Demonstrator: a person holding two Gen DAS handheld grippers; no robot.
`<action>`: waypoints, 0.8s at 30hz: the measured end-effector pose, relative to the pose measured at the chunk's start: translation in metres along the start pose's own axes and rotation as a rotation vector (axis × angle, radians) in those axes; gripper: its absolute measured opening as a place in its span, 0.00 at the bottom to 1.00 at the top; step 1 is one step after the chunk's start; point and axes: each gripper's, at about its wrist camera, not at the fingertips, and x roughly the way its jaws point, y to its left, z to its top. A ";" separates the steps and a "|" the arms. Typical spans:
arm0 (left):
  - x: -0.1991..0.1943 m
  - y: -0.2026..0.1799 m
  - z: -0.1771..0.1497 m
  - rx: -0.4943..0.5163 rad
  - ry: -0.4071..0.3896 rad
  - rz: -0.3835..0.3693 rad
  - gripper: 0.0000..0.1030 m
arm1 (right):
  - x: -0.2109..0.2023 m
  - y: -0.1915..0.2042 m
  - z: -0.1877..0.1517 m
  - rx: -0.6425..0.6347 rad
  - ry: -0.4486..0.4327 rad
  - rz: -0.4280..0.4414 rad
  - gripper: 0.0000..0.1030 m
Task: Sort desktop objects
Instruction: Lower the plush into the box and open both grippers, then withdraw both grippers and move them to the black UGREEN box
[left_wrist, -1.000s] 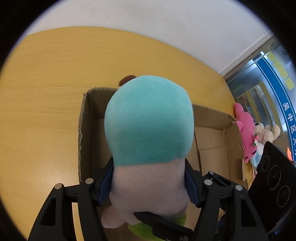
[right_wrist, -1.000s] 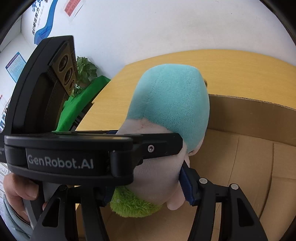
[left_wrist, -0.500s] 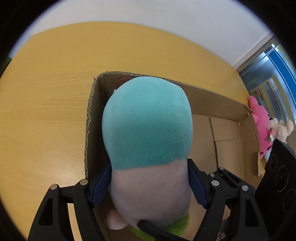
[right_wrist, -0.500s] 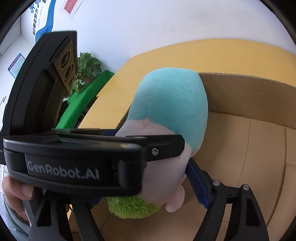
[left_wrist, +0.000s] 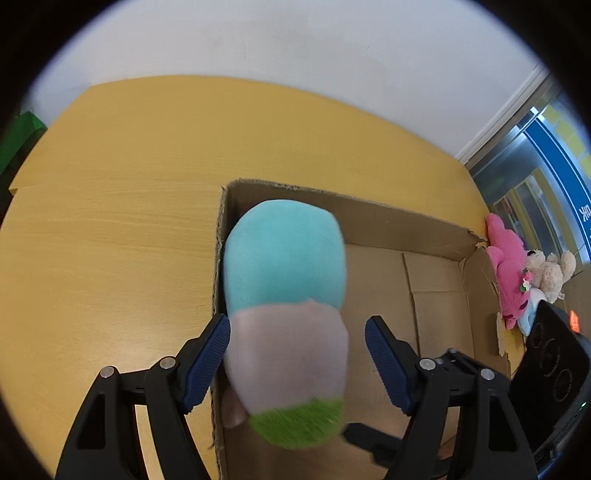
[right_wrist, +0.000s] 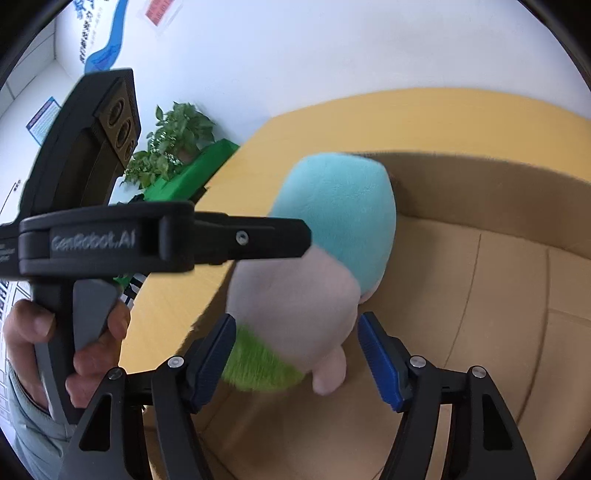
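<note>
Left tool (left_wrist: 297, 363): black plastic frame, ribbed dark-blue pads, silver screws, "GenRobot.AI" lettering on its body. Right tool (right_wrist: 295, 360): same black frame, blue pads. Hand (right_wrist: 64, 345); pale grey-blue sleeve (right_wrist: 27, 432).

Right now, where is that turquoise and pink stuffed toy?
The stuffed toy is in the left end of the open cardboard box on the wooden table, between both open grippers; in the right wrist view it fills the centre.

Fuzzy plush toy (left_wrist: 284, 288), matt cardboard box (left_wrist: 424, 273)
</note>
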 end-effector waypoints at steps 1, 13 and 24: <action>-0.007 0.000 -0.004 0.005 -0.018 -0.003 0.74 | -0.009 0.004 -0.003 -0.012 -0.010 -0.015 0.66; -0.070 -0.047 -0.131 0.174 -0.209 0.068 0.74 | -0.196 -0.047 -0.100 -0.013 -0.170 -0.363 1.00; -0.031 -0.037 -0.175 0.071 -0.001 0.044 0.73 | -0.209 -0.115 -0.159 0.072 -0.087 -0.426 0.99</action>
